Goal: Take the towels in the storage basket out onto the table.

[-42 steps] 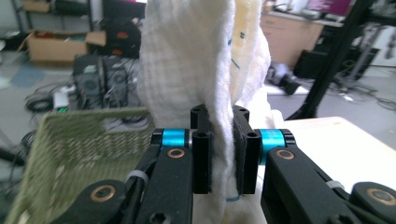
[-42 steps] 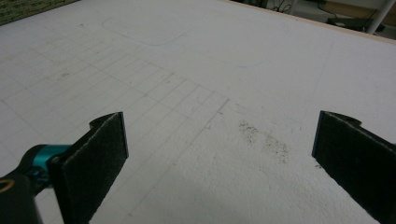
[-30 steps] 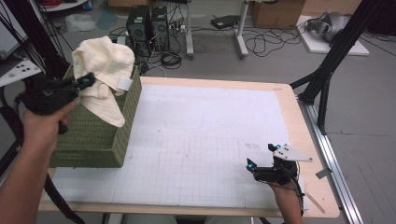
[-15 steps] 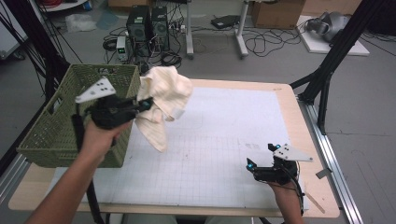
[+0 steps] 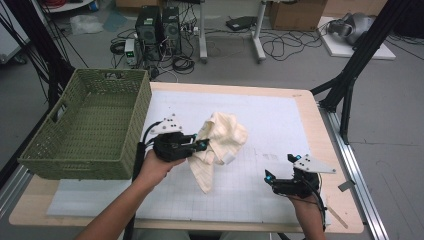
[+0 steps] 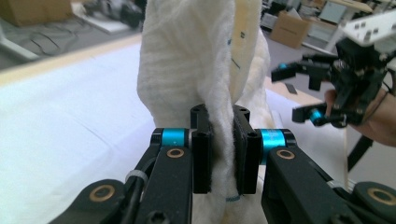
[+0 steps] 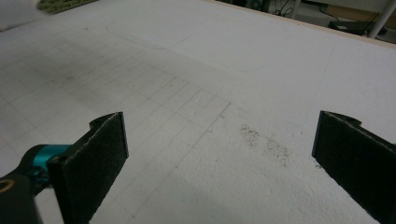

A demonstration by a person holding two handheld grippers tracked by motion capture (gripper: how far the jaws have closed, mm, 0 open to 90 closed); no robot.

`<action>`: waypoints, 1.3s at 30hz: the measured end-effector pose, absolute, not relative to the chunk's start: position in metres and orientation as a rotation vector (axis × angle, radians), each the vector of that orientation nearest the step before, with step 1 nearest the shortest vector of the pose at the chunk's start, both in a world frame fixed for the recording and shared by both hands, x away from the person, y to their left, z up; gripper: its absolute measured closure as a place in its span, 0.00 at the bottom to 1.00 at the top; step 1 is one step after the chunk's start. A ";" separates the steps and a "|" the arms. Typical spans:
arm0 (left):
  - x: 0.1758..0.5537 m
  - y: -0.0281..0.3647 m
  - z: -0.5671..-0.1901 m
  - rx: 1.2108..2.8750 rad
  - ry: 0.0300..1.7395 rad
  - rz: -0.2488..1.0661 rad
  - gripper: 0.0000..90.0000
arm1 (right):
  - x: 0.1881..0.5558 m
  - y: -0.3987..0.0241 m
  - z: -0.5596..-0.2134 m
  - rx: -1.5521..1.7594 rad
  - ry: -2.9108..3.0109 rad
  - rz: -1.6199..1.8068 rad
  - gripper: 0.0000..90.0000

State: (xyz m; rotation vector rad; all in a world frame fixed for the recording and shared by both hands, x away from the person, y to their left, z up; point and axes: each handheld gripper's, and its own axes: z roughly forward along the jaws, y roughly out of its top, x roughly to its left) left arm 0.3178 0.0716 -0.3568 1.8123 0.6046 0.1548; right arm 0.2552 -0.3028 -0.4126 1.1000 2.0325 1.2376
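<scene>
1. Where the cream cloth point(image 5: 220, 145) hangs bunched over the white mat point(image 5: 280, 120) on the desk point(image 5: 320, 125), its lower corner droops to the mat or just above it; the high view does not settle which. A fold of it is pinched between the fingers point(image 6: 201, 158) of the left gripper point(image 5: 197, 146), which are pressed together on the fabric.
2. Risk: only a narrow fold sits between the pads, as the left gripper view shows. A quick swing could let the fabric slide out and fall in a heap.
3. Risk: the trailing corner may drag on the mat and fold under, so the cloth would land crumpled rather than flat.
4. Risk: the right gripper point(image 5: 287, 176) rests low near the desk's front edge, well apart from the cloth, its fingers point(image 7: 95, 154) spread wide with nothing between them. If it reaches in late, the free side would go unsupported.
5. Risk: the green basket point(image 5: 85, 125) stands just beside the left hand point(image 5: 155, 167); a backward sweep of the arm could knock it.
</scene>
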 end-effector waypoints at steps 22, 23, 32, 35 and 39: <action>0.334 0.056 -0.426 1.931 0.789 0.196 0.47 | 0.254 -0.306 -0.414 1.117 2.029 1.226 0.03; 0.335 0.062 -0.424 1.903 0.806 0.209 0.43 | 0.254 -0.306 -0.414 1.116 2.029 1.223 0.03; 0.328 0.103 -0.407 1.786 0.850 0.320 0.22 | 0.254 -0.307 -0.414 1.119 2.021 1.223 0.03; 0.323 0.121 -0.403 1.742 0.839 0.344 0.22 | 0.254 -0.307 -0.414 1.118 2.022 1.225 0.03; 0.316 0.139 -0.405 1.696 0.835 0.360 0.21 | 0.255 -0.304 -0.415 1.119 2.030 1.225 0.03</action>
